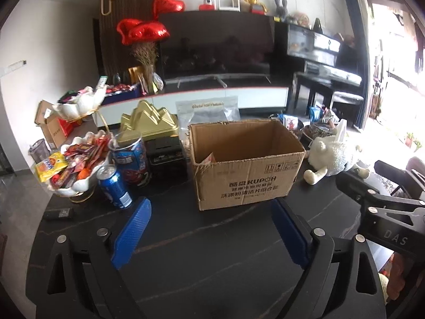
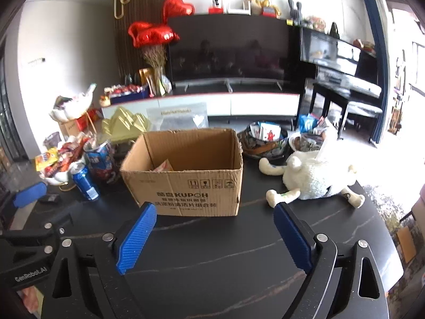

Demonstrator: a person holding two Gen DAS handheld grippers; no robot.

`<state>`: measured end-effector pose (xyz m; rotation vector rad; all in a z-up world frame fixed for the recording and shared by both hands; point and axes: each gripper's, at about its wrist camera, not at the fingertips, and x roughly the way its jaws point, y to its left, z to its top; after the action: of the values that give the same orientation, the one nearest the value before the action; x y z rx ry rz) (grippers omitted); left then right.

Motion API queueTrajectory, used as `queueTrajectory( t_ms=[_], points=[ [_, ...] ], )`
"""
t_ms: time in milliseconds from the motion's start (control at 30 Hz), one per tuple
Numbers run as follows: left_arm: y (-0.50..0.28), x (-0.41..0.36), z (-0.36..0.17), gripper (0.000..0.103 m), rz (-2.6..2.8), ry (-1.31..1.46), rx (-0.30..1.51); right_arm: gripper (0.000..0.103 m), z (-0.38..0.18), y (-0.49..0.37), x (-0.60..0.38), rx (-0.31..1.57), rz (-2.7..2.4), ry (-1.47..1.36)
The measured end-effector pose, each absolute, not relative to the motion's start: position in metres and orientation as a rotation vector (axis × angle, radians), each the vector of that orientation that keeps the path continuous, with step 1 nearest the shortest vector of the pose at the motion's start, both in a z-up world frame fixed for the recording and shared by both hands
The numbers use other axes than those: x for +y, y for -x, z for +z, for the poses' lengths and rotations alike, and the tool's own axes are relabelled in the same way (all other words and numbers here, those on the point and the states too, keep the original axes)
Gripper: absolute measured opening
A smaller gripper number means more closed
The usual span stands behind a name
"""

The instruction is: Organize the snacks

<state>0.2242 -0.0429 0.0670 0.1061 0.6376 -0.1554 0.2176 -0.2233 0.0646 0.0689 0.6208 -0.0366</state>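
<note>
**Two open grippers facing a cardboard box on a dark table**

Nearest the viewer, the left gripper (image 1: 211,228) hangs above the dark marbled table (image 1: 212,252) with its blue ribbed pads spread wide and nothing between them. The right gripper (image 2: 215,235) is beside it, also spread wide and empty. In the left wrist view, part of the right gripper's black frame shows at the right edge.

Just beyond both grippers, in the middle of the table, stands an open cardboard box (image 1: 247,183) printed with "KUPOH" and Chinese text. A single snack packet (image 2: 163,165) lies inside it, in the near left corner. The rest of the box looks bare.

To the left of the box stands a tilted blue drink can (image 1: 114,187), and behind it a tall blue snack canister (image 1: 131,159) with its top open. Further left, a white shell-shaped dish (image 1: 77,184) is heaped with red and yellow snack packets (image 1: 71,162). A small black box (image 1: 164,152) sits between the canister and the cardboard box.

To the right of the box a white plush sheep (image 2: 313,178) lies on the table. Behind it are patterned bowls (image 2: 263,143) holding more packets.

Behind the box sit a gold mountain-shaped tin (image 1: 147,118) and a clear pouch (image 1: 207,111). Farther back are a large dark television (image 1: 217,45) on a low white cabinet, red heart balloons (image 1: 143,30), and a black piano (image 1: 324,58) at the right.
</note>
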Motion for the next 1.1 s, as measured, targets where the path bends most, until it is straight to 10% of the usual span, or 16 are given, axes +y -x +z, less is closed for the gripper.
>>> queueTrajectory(
  t_ms=[1100],
  points=[
    [-0.079,-0.027,0.074,0.103,-0.038,-0.133,0.386,0.096,0.056,-0.071,-0.204,0.415,-0.034,-0.028]
  ],
)
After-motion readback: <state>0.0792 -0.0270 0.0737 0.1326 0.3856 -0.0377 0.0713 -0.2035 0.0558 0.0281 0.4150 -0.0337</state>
